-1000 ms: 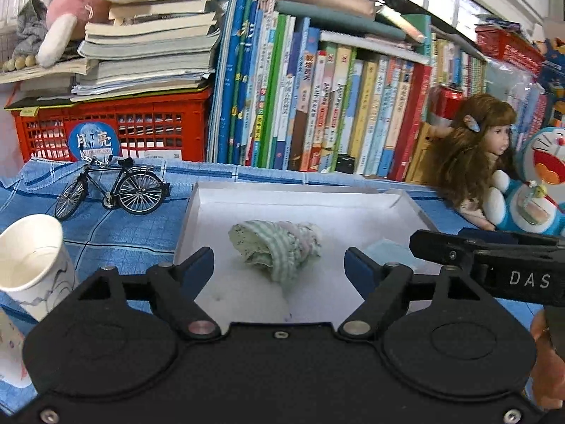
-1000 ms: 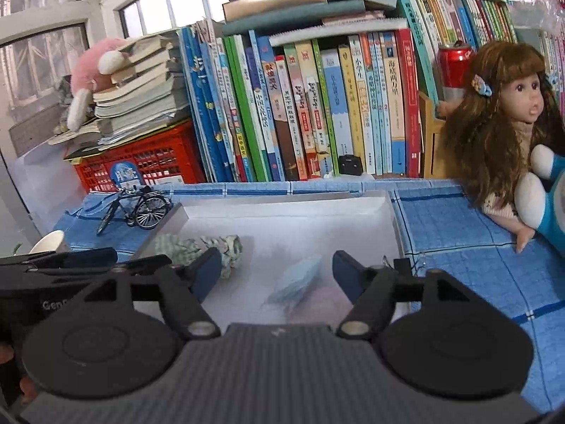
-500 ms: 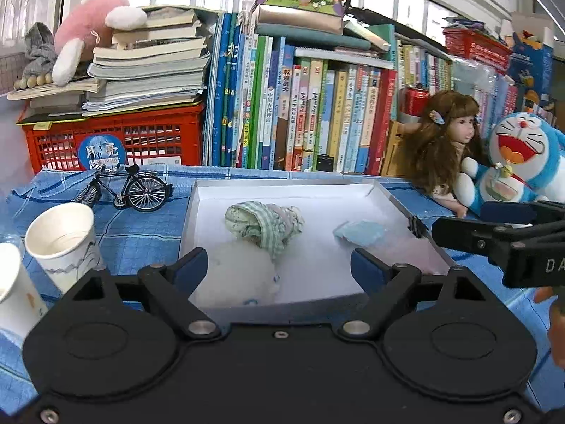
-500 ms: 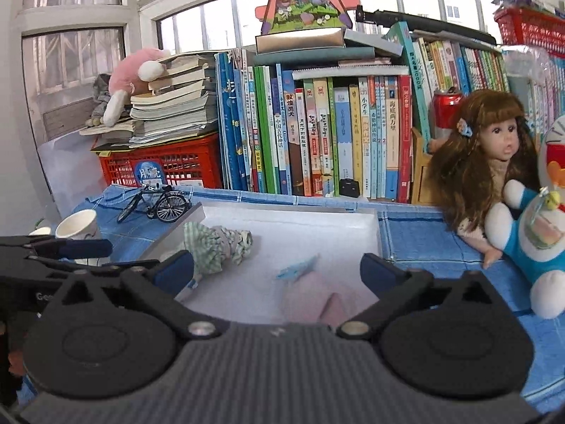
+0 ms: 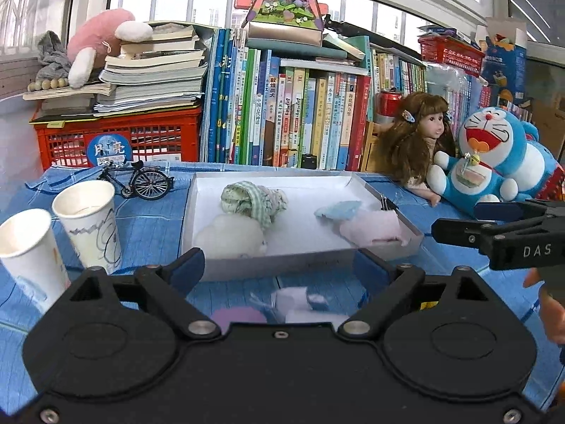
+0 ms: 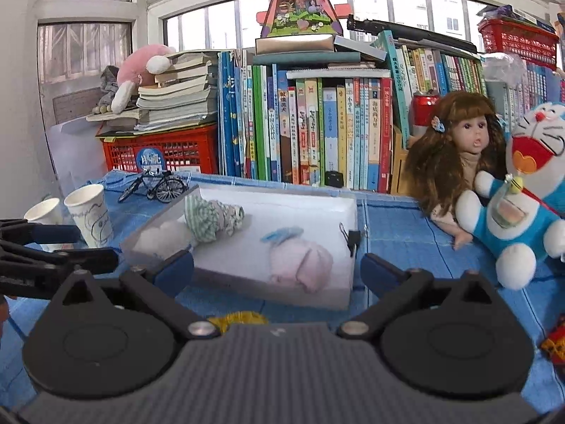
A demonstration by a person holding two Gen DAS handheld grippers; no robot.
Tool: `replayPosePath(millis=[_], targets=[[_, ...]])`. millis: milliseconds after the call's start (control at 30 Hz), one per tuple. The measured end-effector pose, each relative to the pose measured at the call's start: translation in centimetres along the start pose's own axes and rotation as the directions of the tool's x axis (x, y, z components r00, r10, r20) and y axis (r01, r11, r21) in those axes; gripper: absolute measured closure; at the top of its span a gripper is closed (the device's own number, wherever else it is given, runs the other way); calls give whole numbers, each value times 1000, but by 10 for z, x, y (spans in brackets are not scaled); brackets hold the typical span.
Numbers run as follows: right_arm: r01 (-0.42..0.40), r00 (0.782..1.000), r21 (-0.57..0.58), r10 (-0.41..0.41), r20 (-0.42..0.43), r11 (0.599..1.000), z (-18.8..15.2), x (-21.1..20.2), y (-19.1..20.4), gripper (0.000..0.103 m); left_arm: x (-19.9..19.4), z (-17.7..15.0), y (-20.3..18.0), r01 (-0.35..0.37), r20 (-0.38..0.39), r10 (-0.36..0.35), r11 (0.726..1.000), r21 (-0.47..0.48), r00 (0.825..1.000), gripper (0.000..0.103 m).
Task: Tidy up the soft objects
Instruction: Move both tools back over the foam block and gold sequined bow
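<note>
A white tray (image 5: 275, 263) on the blue cloth holds a green striped cloth bundle (image 5: 252, 201), a white fluffy piece (image 5: 229, 235), a light blue scrap (image 5: 339, 208) and a pink soft piece (image 5: 370, 229). My left gripper (image 5: 280, 268) hangs in front of the tray's near wall. Its jaws are opening and its pads press on nothing. Small pale soft pieces (image 5: 293, 300) and a purple one (image 5: 240, 316) lie on the cloth below it. My right gripper (image 6: 278, 270) stands open and empty before the tray (image 6: 349, 219), above a yellow item (image 6: 240, 318).
Two paper cups (image 5: 88, 222) and a toy bicycle (image 5: 137, 180) stand left of the tray. A doll (image 5: 420, 141) and a blue plush cat (image 5: 494, 162) sit at the right. A red crate (image 5: 120, 137) and a row of books (image 5: 282, 113) line the back.
Both grippers have drawn back from over the tray and their jaws have widened. The pink piece has come into view in the tray's right end, and the tray's near wall shows.
</note>
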State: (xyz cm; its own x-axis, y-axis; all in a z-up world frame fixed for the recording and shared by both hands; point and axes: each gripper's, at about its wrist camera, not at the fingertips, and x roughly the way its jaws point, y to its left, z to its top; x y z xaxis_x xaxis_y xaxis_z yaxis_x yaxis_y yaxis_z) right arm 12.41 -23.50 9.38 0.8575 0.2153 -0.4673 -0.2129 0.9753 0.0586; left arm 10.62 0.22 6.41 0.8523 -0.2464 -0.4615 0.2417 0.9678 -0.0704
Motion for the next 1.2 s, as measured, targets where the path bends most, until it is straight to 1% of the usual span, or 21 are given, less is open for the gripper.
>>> replayPosePath(millis=[100, 267, 433, 500, 633, 733, 767, 933, 1100, 1200], targets=[[0, 1000, 6, 0, -9, 1000, -8, -5, -3, 0, -8, -11, -3, -14, 6, 14, 1000, 8, 1000, 12], [13, 999, 12, -13, -31, 1000, -21, -9, -7, 0, -14, -27, -4, 3, -19, -3, 1000, -12, 1000, 12], [15, 999, 18, -14, -51, 1000, -35, -12, -11, 0, -17, -43, -10, -3, -28, 4, 1000, 7, 1000, 12], [7, 998, 21, -6, -61, 1000, -39, -11, -11, 0, -16, -48, -13, 5, -41, -5, 1000, 4, 999, 13], [-1, 996, 25, 3, -91, 1000, -47, -6, -11, 0, -10, -55, -15, 34, -74, -35, 999, -11, 997, 20], [-9, 995, 32, 12, -103, 999, -51, -2, -10, 0, -6, -57, -15, 38, -93, -39, 999, -19, 995, 26], [-12, 994, 34, 16, -106, 999, -52, -1, -10, 0, -5, -57, -15, 41, -94, -43, 999, -26, 995, 29], [-24, 992, 38, 28, -120, 999, -55, 7, -8, 0, -4, -58, -14, 59, -100, -64, 997, -46, 993, 36], [-37, 989, 58, 45, -143, 998, -55, 20, -7, 0, -2, -57, -13, 78, -111, -84, 995, -60, 990, 40], [-44, 986, 63, 53, -157, 997, -56, 26, -5, 1, -1, -57, -10, 89, -119, -99, 992, -89, 988, 42]])
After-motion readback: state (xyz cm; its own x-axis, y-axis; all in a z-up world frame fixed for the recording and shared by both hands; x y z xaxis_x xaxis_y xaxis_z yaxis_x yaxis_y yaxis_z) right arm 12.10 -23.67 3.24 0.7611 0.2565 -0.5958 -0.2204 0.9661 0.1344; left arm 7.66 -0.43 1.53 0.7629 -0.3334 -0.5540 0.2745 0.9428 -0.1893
